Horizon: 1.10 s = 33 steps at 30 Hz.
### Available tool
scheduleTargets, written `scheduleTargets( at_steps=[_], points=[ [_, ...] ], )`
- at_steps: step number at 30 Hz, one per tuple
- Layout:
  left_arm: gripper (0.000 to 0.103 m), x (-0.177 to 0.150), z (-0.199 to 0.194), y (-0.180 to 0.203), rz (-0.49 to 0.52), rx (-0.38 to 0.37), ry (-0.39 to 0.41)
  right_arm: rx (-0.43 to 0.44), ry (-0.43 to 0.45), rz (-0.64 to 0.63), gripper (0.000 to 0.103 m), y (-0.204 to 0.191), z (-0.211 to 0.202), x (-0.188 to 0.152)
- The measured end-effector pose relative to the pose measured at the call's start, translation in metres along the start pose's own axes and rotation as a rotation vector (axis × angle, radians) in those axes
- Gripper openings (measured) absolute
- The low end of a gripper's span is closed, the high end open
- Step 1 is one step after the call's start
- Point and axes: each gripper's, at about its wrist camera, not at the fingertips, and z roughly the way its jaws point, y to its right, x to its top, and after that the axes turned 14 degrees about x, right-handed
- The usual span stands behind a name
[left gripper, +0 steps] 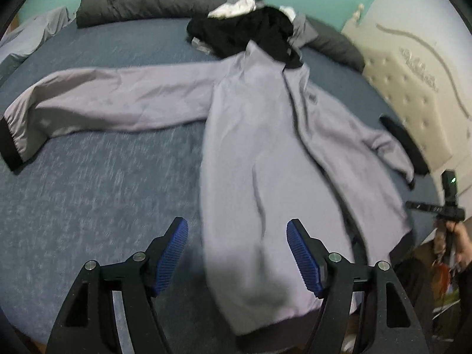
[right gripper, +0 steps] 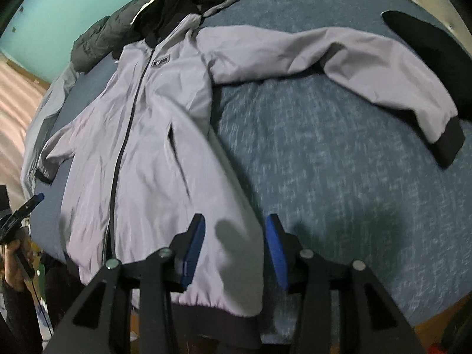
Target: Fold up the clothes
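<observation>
Left wrist view: my pale lilac-grey zip-up jacket with black cuffs and hem (left gripper: 265, 135) lies spread face-up on the blue-grey heathered bedsheet (left gripper: 97, 183) — no fold made yet, as I judge it.

Both sleeves are out flat, one toward 9 o'clock, the other toward 3 o'clock, so sleeves and body all remain to fold. My left gripper (left gripper: 237, 258) hangs with jaws wide apart and empty over the hem at 6 o'clock; my right gripper (right gripper: 235, 253) has jaws parted and grips nothing. Motion blur softens everything — the heap of black and white clothes (left gripper: 250, 26) at 12 o'clock covers the collar, and the hem is cut off behind my fingers.
</observation>
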Motion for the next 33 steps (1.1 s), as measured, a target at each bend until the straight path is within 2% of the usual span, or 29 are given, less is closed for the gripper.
scheduleTargets(
  at_steps=[4, 6, 7, 8, 13, 24, 29, 33],
  points=[
    [0.074, -0.015, 0.011, -0.007, 0.014, 0.017, -0.083, -0.028, -0.056, -0.015, 0.043, 0.001, 0.013, -0.013],
    [0.074, -0.023, 0.018, -0.009, 0.027, 0.031, -0.114, -0.022, -0.055, -0.023, 0.042, 0.003, 0.015, -0.020],
    [0.074, -0.027, 0.021, -0.008, 0.034, 0.028, -0.125, -0.018, -0.054, -0.027, 0.030, 0.004, 0.017, -0.023],
    [0.073, -0.031, 0.023, -0.008, 0.037, 0.025, -0.132, -0.010, -0.051, -0.028, 0.022, 0.006, 0.017, -0.027],
    [0.073, -0.041, 0.028, -0.007, 0.040, 0.025, -0.149, 0.015, -0.045, -0.045, 0.004, 0.010, 0.012, -0.042],
    [0.073, -0.042, 0.019, 0.013, 0.115, -0.015, -0.132, -0.047, -0.111, -0.053, 0.002, 0.009, 0.005, -0.067],
    [0.073, -0.036, 0.016, 0.006, 0.084, -0.024, -0.123, -0.060, -0.160, -0.053, 0.002, 0.008, 0.010, -0.068],
    [0.073, -0.028, 0.013, 0.000, 0.053, -0.027, -0.099, -0.020, -0.155, -0.034, 0.003, 0.012, 0.002, -0.063]
  ],
)
